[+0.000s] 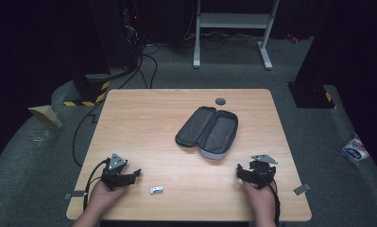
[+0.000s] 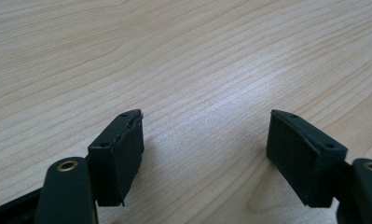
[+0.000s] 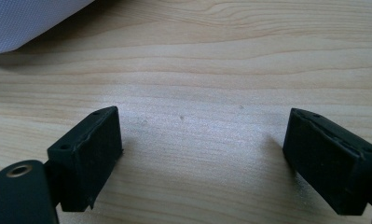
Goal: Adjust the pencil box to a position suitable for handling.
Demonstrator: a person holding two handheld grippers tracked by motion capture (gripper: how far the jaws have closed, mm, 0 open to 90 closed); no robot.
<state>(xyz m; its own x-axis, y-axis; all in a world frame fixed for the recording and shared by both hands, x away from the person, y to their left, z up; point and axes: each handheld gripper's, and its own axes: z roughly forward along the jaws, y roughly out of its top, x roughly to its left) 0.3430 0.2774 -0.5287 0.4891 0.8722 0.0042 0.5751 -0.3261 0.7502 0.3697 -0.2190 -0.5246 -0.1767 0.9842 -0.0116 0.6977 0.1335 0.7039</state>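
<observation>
We count two hands at the near edge of the desk (image 1: 143, 113), each gripping one claw: the left hand (image 1: 103, 196) holds the left claw (image 1: 135, 174), the right hand (image 1: 259, 196) holds the right claw (image 1: 239, 171), and both forearms are cut off by the bottom of the high view. Seen along its own jaws, the left claw (image 2: 204, 149) stands wide open with nothing between the jaws but bare wood grain. The right claw (image 3: 202, 154) is likewise spread wide and holds nothing; a corner of pale fabric (image 3: 30, 21) shows at the upper left of its view, near but not touching it. One small silvery object (image 1: 156, 190) lies flat on the desk between the two hands, nearer the left claw; it is too small for us to say what it is. Farther off, near the middle of the desk, lies one dark grey zip case (image 1: 208, 132), opened flat into two halves, its inside too dim to make out. Beyond it, near the far edge, sits one round grey cap (image 1: 220, 101) set in the desk top. On the floor behind we see one white frame (image 1: 233, 28) on two legs, its top cut off, and several black cables (image 1: 146, 61).
</observation>
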